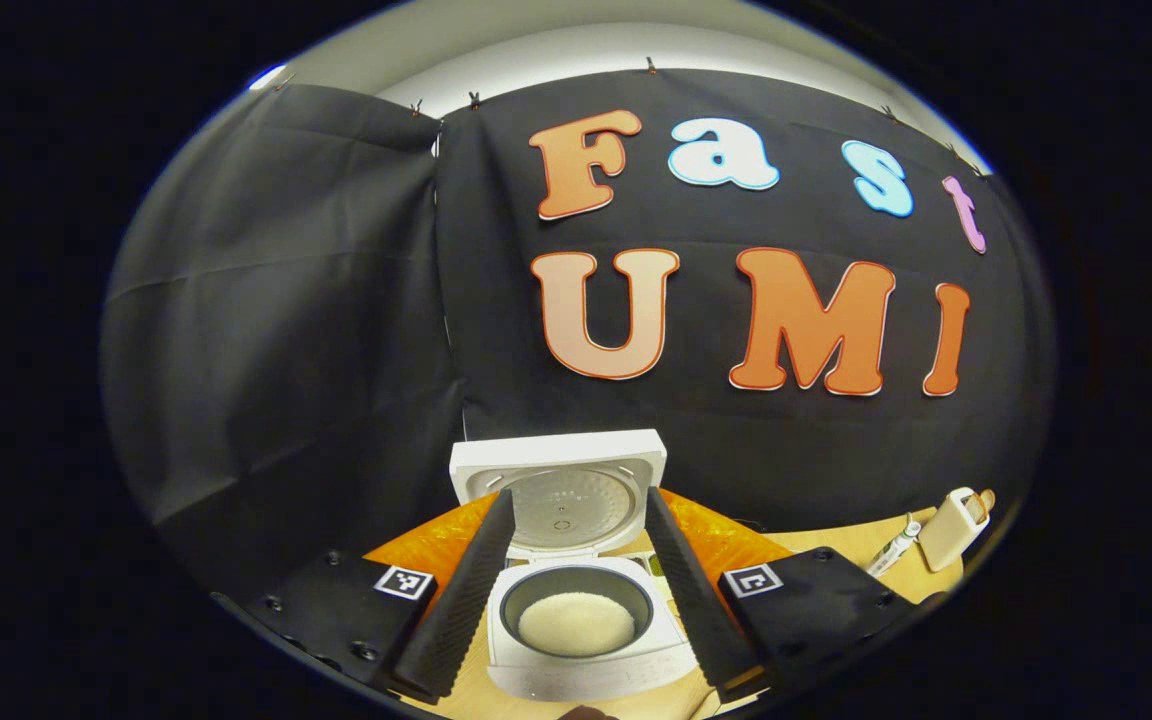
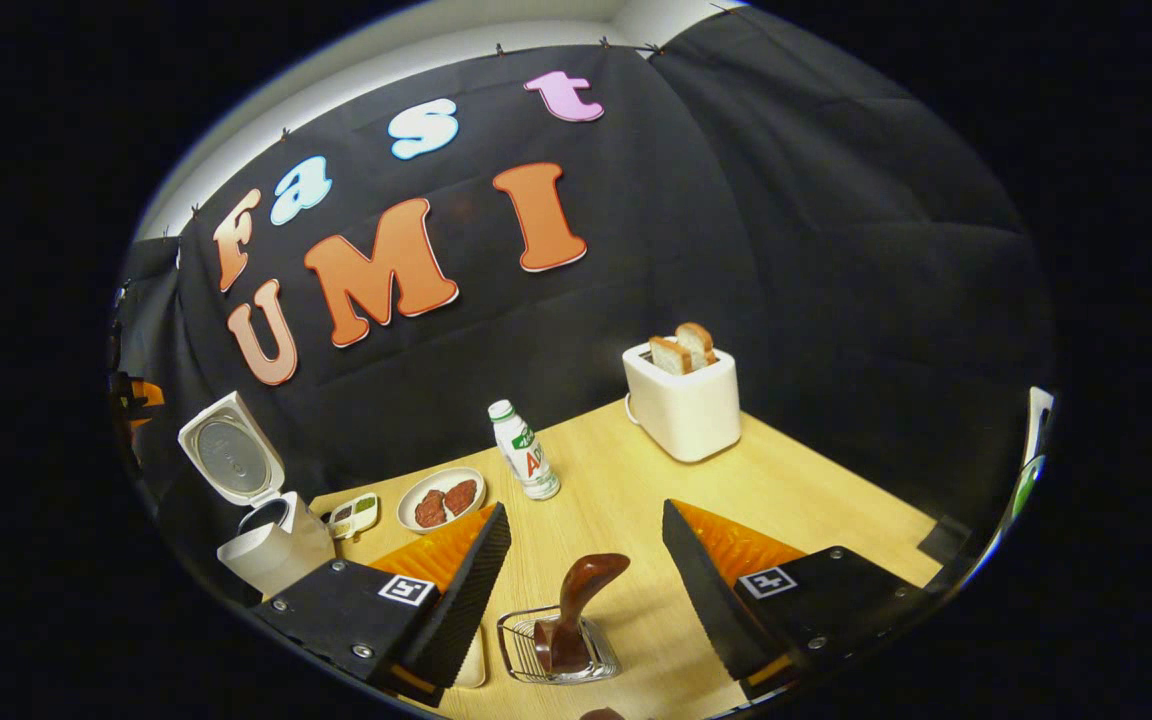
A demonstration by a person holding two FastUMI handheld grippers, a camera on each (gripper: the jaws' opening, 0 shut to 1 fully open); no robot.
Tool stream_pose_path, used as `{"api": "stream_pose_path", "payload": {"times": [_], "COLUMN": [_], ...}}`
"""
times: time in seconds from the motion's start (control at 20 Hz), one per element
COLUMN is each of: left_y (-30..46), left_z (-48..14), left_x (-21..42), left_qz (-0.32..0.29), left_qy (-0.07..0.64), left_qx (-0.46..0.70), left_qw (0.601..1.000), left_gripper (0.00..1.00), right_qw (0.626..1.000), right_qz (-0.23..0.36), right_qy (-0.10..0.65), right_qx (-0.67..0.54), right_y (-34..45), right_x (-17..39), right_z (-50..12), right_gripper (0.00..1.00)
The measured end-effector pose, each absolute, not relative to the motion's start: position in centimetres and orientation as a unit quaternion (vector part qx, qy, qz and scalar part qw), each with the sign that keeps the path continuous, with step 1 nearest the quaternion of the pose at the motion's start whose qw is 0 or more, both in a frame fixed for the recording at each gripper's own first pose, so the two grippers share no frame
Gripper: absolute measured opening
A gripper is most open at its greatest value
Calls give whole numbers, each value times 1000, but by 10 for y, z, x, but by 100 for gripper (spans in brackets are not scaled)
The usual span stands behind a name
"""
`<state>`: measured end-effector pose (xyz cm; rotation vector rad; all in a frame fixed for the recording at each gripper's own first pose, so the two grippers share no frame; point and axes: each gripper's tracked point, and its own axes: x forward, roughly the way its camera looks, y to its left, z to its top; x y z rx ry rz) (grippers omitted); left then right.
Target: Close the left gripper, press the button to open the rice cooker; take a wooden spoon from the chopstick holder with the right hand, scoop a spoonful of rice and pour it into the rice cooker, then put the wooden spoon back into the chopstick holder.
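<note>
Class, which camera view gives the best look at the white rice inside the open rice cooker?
The left gripper view: it looks down into the white rice cooker, showing the white rice. The right gripper view shows the cooker side-on; its rice is hidden.

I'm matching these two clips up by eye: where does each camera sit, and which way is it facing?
Left gripper view: rides on the left gripper, looking along its open jaws down at the rice cooker, lid up, rice in the pot, booth wall behind.
Right gripper view: rides on the right gripper, looking over the table; open jaws flank the wooden spoon standing in the chopstick holder; toaster beyond.
Shared: rice cooker, bottle and table.
</note>
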<state>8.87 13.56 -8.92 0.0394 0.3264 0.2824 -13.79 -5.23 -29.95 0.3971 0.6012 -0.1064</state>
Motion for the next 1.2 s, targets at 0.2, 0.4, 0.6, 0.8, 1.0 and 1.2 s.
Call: {"api": "stream_pose_path", "payload": {"times": [0.2, 0.4, 0.6, 0.8, 1.0, 1.2], "left_y": [165, 184, 202, 206, 211, 223], "left_z": [-88, -97, -112, -128, -144, -171], "left_x": [138, 188, 232, 273, 294, 293], "left_qz": [147, 143, 152, 154, 162, 174], "left_qy": [179, 201, 214, 225, 240, 272], "left_qx": [8, -8, 14, 35, 69, 51], "left_qw": [973, 969, 965, 961, 955, 945], "left_gripper": [89, 89, 88, 88, 88, 88], "right_qw": [949, 958, 962, 964, 965, 966], "right_qz": [-78, -103, -117, -127, -131, -134], "right_qy": [259, 229, 218, 209, 203, 202], "right_qx": [165, 139, 113, 103, 100, 91], "right_y": [-71, -82, -87, -92, -97, -106], "right_x": [-136, -139, -147, -150, -148, -152], "right_z": [-255, -217, -195, -180, -172, -164], "right_gripper": [95, 95, 95, 95, 95, 95]}}
